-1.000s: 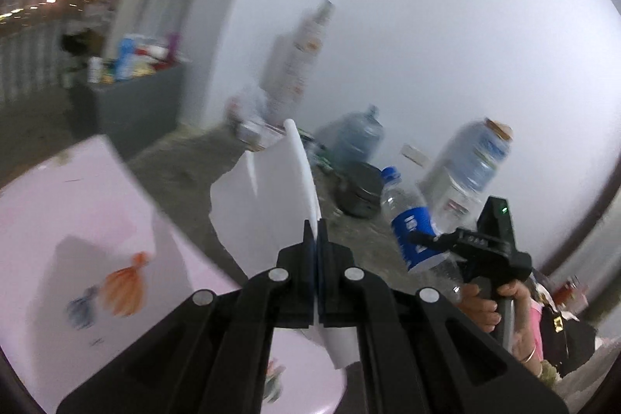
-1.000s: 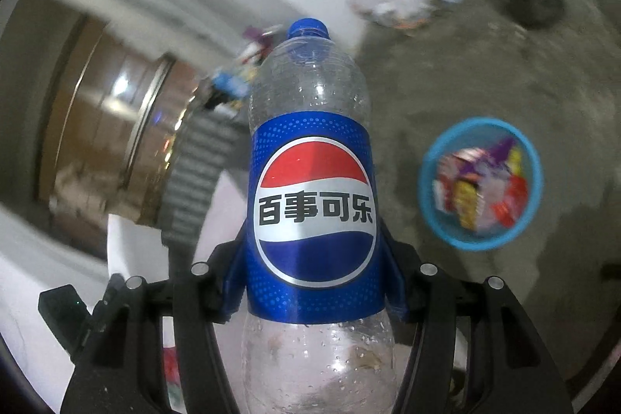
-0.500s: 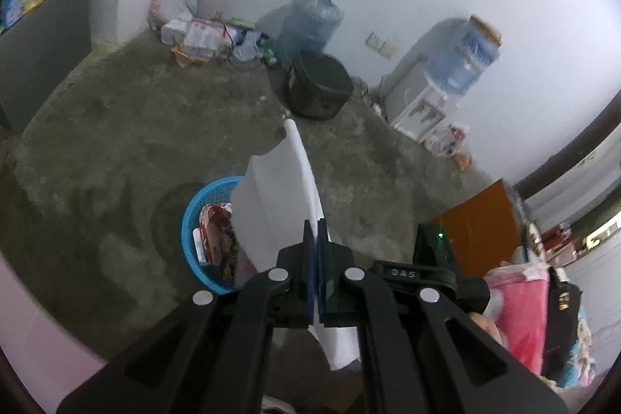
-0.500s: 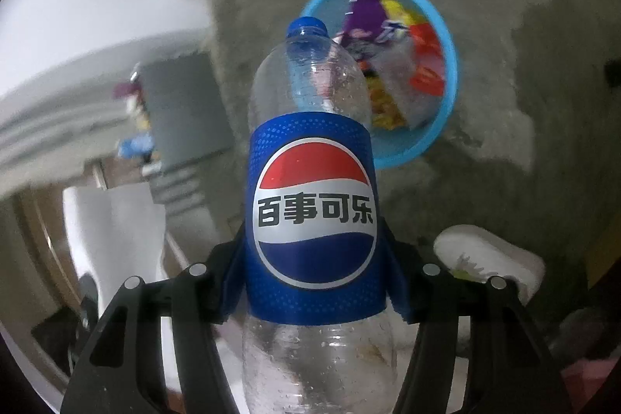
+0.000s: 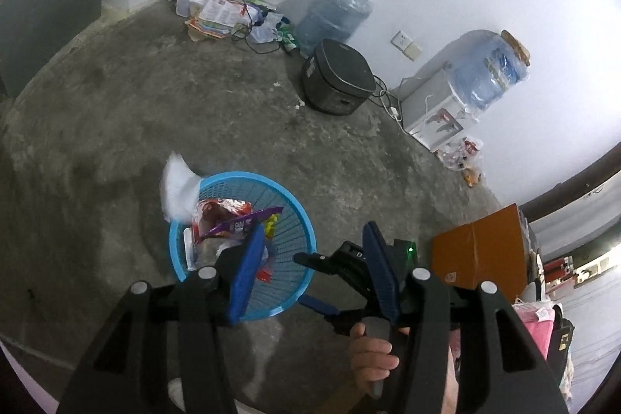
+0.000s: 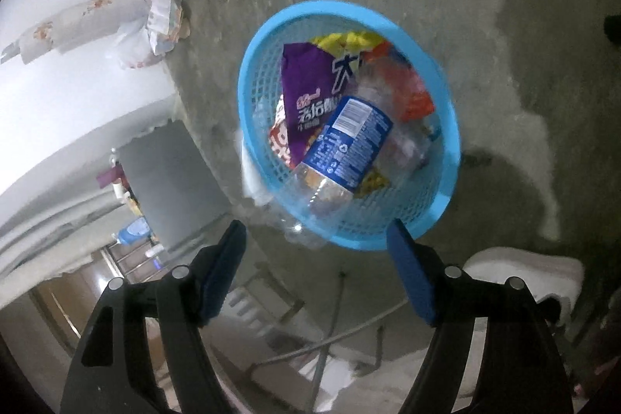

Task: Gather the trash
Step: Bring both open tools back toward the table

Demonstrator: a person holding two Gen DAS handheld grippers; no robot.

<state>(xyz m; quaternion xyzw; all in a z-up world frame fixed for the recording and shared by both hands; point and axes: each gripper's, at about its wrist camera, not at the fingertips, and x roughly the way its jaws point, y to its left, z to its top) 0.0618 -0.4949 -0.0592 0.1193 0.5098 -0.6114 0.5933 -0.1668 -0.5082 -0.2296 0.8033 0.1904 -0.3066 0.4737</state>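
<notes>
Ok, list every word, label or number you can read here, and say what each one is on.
"大": white character on the yellow wrapper in the basket.
Purple wrapper: white Chinese characters, too blurred to read.
Bottle: blue label with a barcode and fine print, too small to read.
Red-and-white wrapper: lettering cut off, unreadable.
Papers by the wall: print too small to read.
</notes>
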